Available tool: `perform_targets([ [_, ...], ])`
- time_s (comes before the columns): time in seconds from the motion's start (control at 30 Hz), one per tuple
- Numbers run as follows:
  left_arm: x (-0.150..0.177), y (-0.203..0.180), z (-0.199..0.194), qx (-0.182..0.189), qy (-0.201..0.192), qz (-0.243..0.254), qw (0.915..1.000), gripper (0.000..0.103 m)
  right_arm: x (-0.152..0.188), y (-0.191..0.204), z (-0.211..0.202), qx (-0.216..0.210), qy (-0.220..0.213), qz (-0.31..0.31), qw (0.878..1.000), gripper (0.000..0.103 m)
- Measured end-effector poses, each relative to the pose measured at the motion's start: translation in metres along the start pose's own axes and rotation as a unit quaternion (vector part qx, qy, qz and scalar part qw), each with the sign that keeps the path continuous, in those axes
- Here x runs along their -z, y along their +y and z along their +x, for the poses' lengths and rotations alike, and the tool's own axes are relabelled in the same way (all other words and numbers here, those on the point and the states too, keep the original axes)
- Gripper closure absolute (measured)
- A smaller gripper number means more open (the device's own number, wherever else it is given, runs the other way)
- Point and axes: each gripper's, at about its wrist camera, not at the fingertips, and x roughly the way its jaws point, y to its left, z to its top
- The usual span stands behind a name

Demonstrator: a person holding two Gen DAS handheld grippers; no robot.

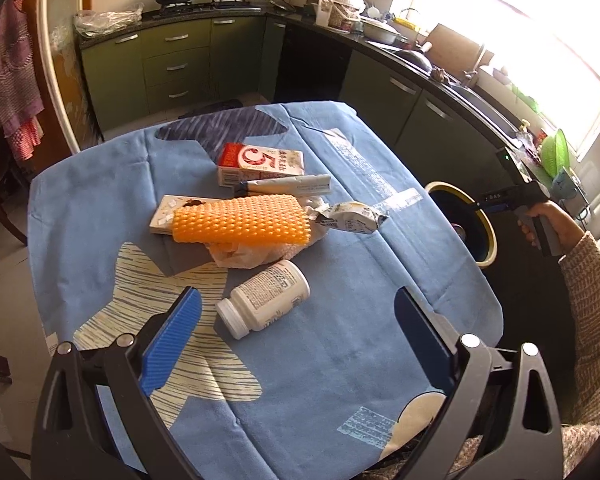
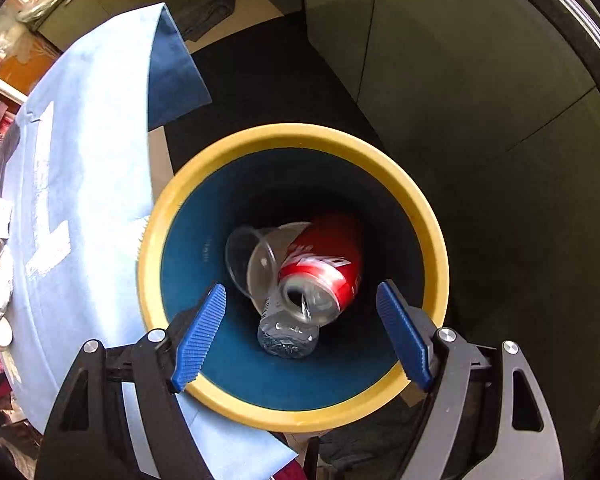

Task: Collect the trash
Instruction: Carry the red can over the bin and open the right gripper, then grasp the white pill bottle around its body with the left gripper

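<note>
On the left of the left wrist view, the blue tablecloth (image 1: 100, 208) covers the table, printed with pale striped shapes. Near the bottom edge, the left gripper (image 1: 298, 320) hangs above the cloth with its jaws spread wide and nothing between them; its left pad (image 1: 172, 344) is ribbed blue. Just beyond the gripper, a white pill bottle (image 1: 266, 298) lies on its side, cap toward the near left. Farther in, an orange bubble-textured pad (image 1: 242, 220) rests on a flat white box (image 1: 168, 212) and a crumpled plastic bag (image 1: 248, 256). Behind these sits a red and white carton (image 1: 260, 162) with a white tube (image 1: 288, 185) lying just in front of it. To the right of the orange pad lies a crumpled white wrapper (image 1: 352, 218).

Past the table's right edge stands the trash bin (image 1: 485, 236), yellow-rimmed and blue inside. A hand (image 1: 548, 224) in a knitted sleeve (image 1: 592, 292) holds the right gripper's handle over it.

In the right wrist view, the right gripper (image 2: 302, 304) points straight down into the bin (image 2: 292, 134), jaws wide apart and holding nothing. At the bottom of the bin lie a clear plastic cup (image 2: 252, 260), a red soda can (image 2: 324, 268) and a crushed plastic bottle (image 2: 286, 336), all touching.
</note>
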Motion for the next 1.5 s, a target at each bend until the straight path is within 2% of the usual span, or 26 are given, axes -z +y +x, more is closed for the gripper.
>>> perform_targets([
  [0.07,0.001,-0.005,0.011,0.011,0.012,0.023,0.9996,0.011,0.002,0.003,-0.005,-0.003,-0.002,-0.006,1.000,0.026],
  [0.17,0.005,-0.015,0.026,0.006,0.026,0.083,0.9962,0.011,0.002,0.010,-0.008,-0.006,-0.004,-0.010,1.000,0.026],
  [0.3,0.007,-0.019,0.044,-0.012,0.034,0.163,0.9859,0.011,0.005,0.017,-0.011,-0.009,0.001,-0.019,1.000,0.026],
  [0.4,0.004,-0.015,0.061,-0.018,0.055,0.194,0.9794,0.011,0.000,0.026,-0.005,-0.013,0.005,-0.021,1.000,0.025],
  [0.5,0.001,-0.011,0.078,-0.012,0.082,0.203,0.9757,0.012,0.000,0.030,0.000,-0.014,0.009,-0.024,1.000,0.025],
  [0.57,0.002,-0.009,0.088,-0.003,0.101,0.210,0.9724,0.018,0.001,0.031,0.001,-0.016,0.013,-0.026,0.999,0.025],
  [0.63,0.003,-0.011,0.096,0.015,0.116,0.221,0.9682,0.032,0.002,0.032,0.002,-0.018,0.015,-0.026,0.999,0.024],
  [0.73,0.004,-0.011,0.104,0.016,0.129,0.233,0.9637,0.041,0.003,0.030,0.003,-0.022,0.017,-0.024,0.999,0.022],
  [0.9,0.006,-0.006,0.119,0.016,0.145,0.237,0.9604,0.042,0.007,0.029,0.007,-0.026,0.021,-0.026,0.999,0.022],
  [1.0,0.013,-0.007,0.125,0.017,0.159,0.248,0.9554,0.054,0.009,0.029,0.007,-0.030,0.023,-0.028,0.999,0.022],
  [1.1,0.020,-0.009,0.127,0.013,0.164,0.259,0.9518,0.056,0.011,0.027,0.009,-0.033,0.024,-0.029,0.999,0.022],
  [1.3,0.017,-0.010,0.119,0.014,0.150,0.244,0.9579,0.057,0.014,0.027,0.009,-0.042,0.024,-0.031,0.998,0.022],
  [1.5,0.006,-0.032,0.110,0.030,0.138,0.249,0.9580,0.058,0.023,0.026,0.005,-0.054,0.022,-0.038,0.998,0.022],
])
